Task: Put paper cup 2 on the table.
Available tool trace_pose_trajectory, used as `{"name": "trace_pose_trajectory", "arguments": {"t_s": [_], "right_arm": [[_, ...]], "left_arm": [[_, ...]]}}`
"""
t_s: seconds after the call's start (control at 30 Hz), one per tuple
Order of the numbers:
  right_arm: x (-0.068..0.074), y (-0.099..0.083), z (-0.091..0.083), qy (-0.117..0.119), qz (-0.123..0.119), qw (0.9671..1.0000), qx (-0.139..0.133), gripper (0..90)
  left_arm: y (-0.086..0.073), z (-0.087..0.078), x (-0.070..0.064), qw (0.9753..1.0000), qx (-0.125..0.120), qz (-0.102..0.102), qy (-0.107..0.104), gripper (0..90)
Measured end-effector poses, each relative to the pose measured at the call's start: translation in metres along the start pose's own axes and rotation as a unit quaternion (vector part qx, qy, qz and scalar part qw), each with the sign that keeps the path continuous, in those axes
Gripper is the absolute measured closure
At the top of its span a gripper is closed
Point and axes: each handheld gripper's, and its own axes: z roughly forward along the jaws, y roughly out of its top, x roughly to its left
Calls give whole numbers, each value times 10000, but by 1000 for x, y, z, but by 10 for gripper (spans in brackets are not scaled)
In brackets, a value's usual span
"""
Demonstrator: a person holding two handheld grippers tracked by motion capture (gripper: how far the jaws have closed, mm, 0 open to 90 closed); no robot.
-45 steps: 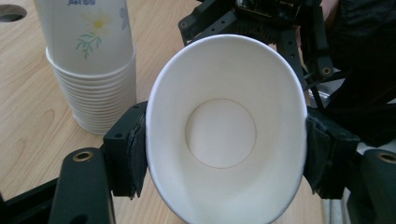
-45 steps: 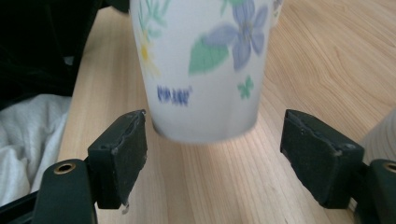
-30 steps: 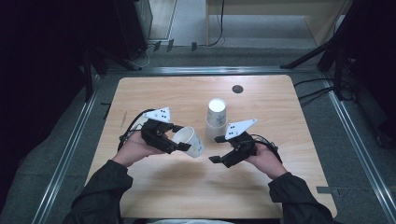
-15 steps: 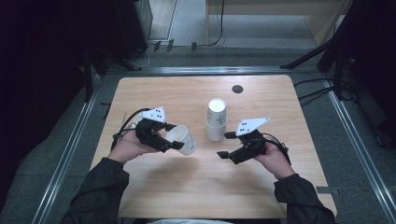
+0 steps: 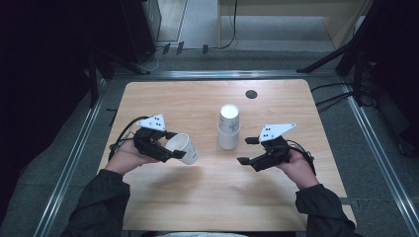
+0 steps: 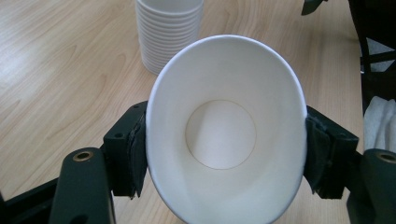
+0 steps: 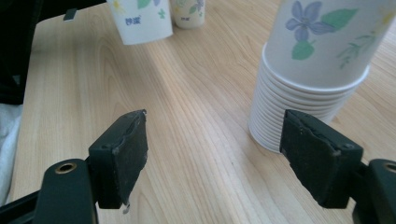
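A single white paper cup [image 5: 187,149] hangs tilted above the table, squeezed to an oval in my left gripper [image 5: 174,145], which is shut on its rim. In the left gripper view the cup's open mouth [image 6: 224,130] faces the camera between the two pads. A stack of floral paper cups [image 5: 229,127] stands mouth-down at the table's middle, also seen as the stack [image 6: 169,32] and the stack [image 7: 317,70]. My right gripper [image 5: 246,150] sits just right of the stack, open and holding nothing, as the right gripper [image 7: 215,154] view confirms.
The wooden table [image 5: 163,98] has a small dark round hole [image 5: 251,94] at its back right. Metal rails run along its left and right sides. At the top of the right gripper view, the held cup [image 7: 140,18] shows with a smaller floral cup shape [image 7: 189,11] beside it.
My left gripper has drifted left with the cup, away from the stack. My right gripper has shifted right, still open. The stack has not moved.
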Motion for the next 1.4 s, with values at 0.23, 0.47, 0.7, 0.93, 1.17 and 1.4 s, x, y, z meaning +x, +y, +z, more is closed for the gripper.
{"name": "trace_pose_trajectory", "arguments": {"t_s": [0.23, 0.47, 0.7, 0.93, 1.17, 1.4], "right_arm": [[-9, -1, -2, -53, 102, 9999, 71, 251], [-15, -1, -1, -31, 194, 9998, 93, 251], [-16, -1, -3, -56, 145, 9998, 114, 251], [-22, -3, 1, -97, 201, 9995, 214, 252], [-23, -4, 2, -71, 207, 9995, 240, 252], [-23, -5, 2, -77, 184, 9994, 271, 251]], "left_arm": [[-11, -10, 2, 9999, -10, -107, 129, 281], [-22, -20, 3, 9992, 30, -250, 306, 280], [-34, -30, 6, 9977, 46, -408, 543, 275], [-45, -39, 13, 9962, 102, -544, 675, 275], [-54, -46, 19, 9946, 178, -606, 828, 275], [-65, -54, 28, 9923, 219, -754, 962, 275]]}}
